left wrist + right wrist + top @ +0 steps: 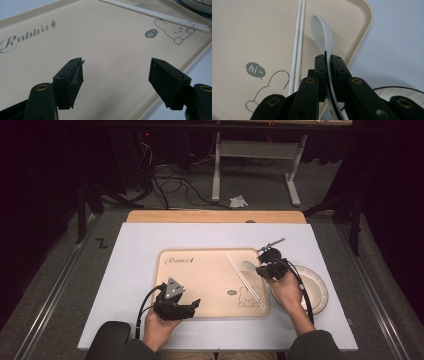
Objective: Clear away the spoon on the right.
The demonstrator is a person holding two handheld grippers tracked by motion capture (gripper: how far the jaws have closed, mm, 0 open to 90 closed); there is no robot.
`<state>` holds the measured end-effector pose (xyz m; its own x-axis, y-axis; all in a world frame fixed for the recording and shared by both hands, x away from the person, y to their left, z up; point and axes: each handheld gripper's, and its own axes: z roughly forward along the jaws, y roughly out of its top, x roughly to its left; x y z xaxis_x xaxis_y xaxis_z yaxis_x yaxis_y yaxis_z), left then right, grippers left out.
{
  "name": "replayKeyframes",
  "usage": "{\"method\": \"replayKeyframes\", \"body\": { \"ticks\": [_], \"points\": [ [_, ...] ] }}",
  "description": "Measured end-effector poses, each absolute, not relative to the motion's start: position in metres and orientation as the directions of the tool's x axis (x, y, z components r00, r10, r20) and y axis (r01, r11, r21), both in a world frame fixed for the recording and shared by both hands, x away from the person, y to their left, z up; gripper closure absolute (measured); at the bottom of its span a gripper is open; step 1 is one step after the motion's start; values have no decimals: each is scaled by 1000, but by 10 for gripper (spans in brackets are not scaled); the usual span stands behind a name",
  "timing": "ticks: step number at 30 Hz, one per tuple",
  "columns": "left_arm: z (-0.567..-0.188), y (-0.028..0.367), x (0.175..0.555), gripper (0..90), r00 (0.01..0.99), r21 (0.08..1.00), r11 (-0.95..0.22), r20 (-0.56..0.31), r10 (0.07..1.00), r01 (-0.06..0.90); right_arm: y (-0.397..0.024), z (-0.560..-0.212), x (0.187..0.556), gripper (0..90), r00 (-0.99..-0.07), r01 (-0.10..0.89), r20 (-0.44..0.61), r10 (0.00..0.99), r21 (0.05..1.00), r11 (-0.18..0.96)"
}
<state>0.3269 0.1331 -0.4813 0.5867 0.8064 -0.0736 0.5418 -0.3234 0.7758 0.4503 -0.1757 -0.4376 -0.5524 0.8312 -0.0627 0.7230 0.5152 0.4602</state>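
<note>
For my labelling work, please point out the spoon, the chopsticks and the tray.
spoon (323, 31), right gripper view, on its white bowl.
chopsticks (298, 40), right gripper view, on the middle of the pair.
tray (367, 18), right gripper view, on its raised corner rim.

Lab-like room — dark curtains (35, 180), floor cables (172, 182), white-topped table (140, 240)

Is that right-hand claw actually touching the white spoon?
Touching. In the right gripper view, the right claw has both jaws pressed flat against the white spoon, whose handle runs down between them.
</note>
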Motion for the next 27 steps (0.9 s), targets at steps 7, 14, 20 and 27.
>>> {"method": "replayKeyframes", "body": {
  "ticks": [7,14,20,27],
  "points": [
    [-480,132,327,280,586,780,-322,-70,807,536,-169,-444,455,857,-541,734,-99,835,431,526],
    [-481,134,324,280,578,782,-317,-67,813,536,-164,-449,460,856,-530,744,-98,842,423,518],
    [-481,138,320,280,563,784,-306,-65,824,540,-160,-451,468,856,-527,752,-93,845,412,514],
    [-481,147,314,280,523,786,-281,-62,850,550,-152,-455,475,856,-532,749,-97,841,409,521]
  ]
}}
